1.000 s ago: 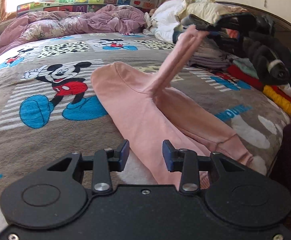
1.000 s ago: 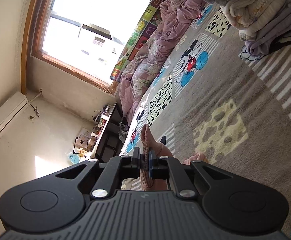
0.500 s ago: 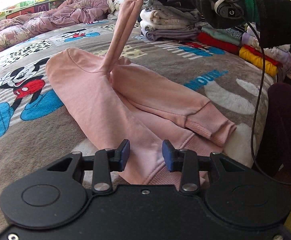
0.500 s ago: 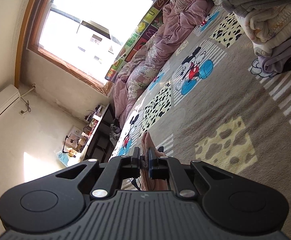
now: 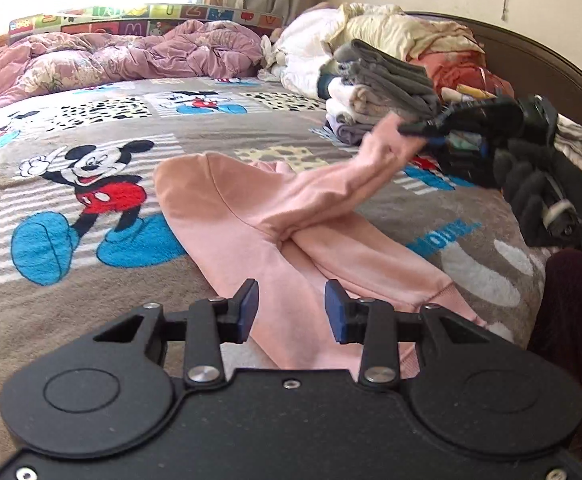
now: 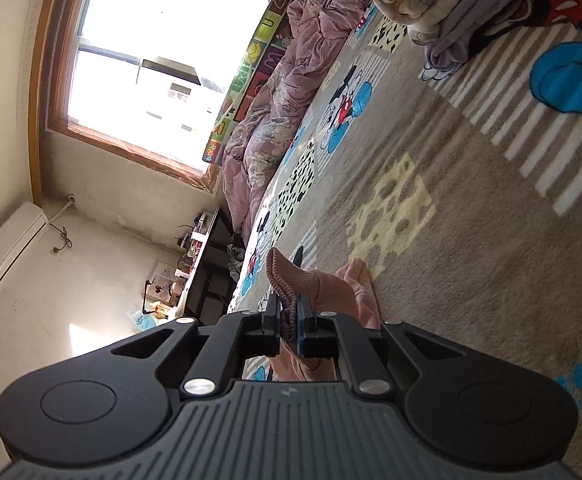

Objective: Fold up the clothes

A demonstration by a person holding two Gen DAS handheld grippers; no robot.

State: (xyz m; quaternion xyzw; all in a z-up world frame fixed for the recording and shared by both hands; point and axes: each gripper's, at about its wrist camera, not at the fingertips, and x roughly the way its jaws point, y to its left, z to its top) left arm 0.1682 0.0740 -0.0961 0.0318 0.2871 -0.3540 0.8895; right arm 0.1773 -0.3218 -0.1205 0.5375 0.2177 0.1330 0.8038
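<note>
On the Mickey blanket (image 5: 91, 152) the pink sweatshirt (image 5: 243, 232) lies flat beneath my left gripper (image 5: 291, 310), jaws wide and empty, while my right gripper (image 6: 289, 316), clamped on the ribbed cuff (image 6: 291, 280), has carried the sleeve (image 5: 339, 184) lower than half a second ago.

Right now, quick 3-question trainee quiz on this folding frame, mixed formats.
1. True or false: the left gripper is shut on the pink top.
2. The right gripper holds which part of the top? A) ribbed cuff B) hem C) nothing
3. Fill in: the folded stack sits on the ____ side of the bed in the left wrist view.

Key: 1 false, it is open, hovering over the top's near end. 2 A. 3 right.
</note>
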